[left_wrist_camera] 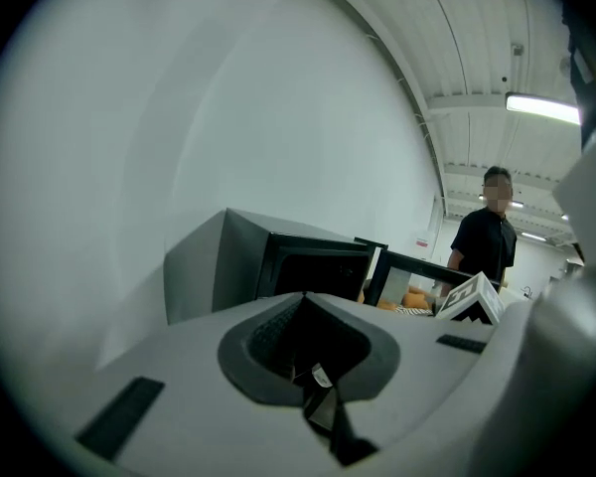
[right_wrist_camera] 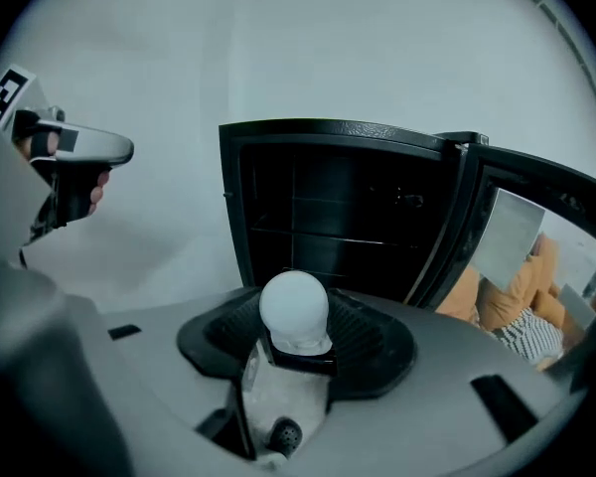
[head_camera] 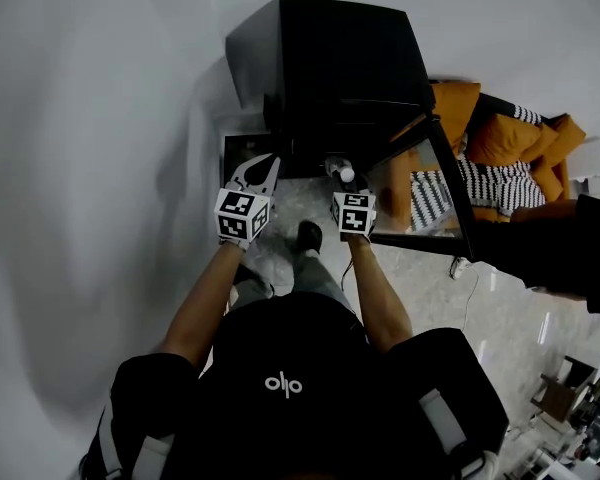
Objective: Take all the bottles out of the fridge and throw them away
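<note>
Before the open fridge, right tool grips a white-capped bottle; left tool closed, empty; dark shelves look bare, so binning this bottle probably remains

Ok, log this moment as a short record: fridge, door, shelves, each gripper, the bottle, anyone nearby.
fridge: black fridge, against the white wall, in front of the person
door: door open, swung to the right
shelves: shelves dark; no bottle made out inside
left gripper: left gripper, jaws together, empty
right gripper: right gripper, closed on the bottle
bottle: bottle, white round cap, pale body, outside the fridge
nearby: bystander in black, beyond the door
</note>
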`<state>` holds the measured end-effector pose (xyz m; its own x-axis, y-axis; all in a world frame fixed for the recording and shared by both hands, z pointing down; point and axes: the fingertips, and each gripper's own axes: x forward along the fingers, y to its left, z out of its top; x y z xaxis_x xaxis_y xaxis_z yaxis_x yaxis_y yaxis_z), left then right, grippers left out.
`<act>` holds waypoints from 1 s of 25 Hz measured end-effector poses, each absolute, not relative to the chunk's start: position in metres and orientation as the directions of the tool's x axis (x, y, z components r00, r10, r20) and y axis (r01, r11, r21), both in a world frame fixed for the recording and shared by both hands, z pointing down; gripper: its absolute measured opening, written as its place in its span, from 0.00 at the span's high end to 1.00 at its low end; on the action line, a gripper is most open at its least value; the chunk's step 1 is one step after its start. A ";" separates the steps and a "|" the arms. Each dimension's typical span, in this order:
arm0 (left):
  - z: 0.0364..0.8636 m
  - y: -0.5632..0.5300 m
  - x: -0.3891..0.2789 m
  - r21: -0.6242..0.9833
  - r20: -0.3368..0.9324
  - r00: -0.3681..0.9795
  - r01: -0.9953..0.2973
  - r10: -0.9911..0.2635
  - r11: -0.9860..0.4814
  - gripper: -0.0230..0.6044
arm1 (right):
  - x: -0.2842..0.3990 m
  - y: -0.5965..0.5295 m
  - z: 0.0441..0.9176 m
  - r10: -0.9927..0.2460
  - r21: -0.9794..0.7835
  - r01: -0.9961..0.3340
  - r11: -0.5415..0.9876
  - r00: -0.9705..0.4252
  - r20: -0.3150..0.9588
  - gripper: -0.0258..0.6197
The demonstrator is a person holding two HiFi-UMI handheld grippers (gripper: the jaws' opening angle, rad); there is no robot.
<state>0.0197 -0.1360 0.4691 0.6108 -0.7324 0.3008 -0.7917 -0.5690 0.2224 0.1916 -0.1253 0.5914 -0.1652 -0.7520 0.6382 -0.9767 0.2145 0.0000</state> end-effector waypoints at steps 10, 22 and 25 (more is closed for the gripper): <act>0.472 -0.120 -0.030 0.220 0.301 0.514 -0.857 -0.803 -0.466 0.96 | 0.123 -0.125 0.587 -0.712 -0.015 -0.923 0.384 -0.306 0.632 0.65; 0.483 -0.086 -0.146 0.220 0.336 0.279 -0.952 -0.900 -0.213 0.96 | -0.016 -0.126 0.600 -0.572 -0.048 -0.769 0.637 -0.514 0.639 0.65; 0.490 -0.080 -0.159 0.226 0.351 0.246 -0.959 -0.904 -0.173 0.96 | -0.033 -0.125 0.608 -0.533 -0.055 -0.735 0.675 -0.538 0.653 0.65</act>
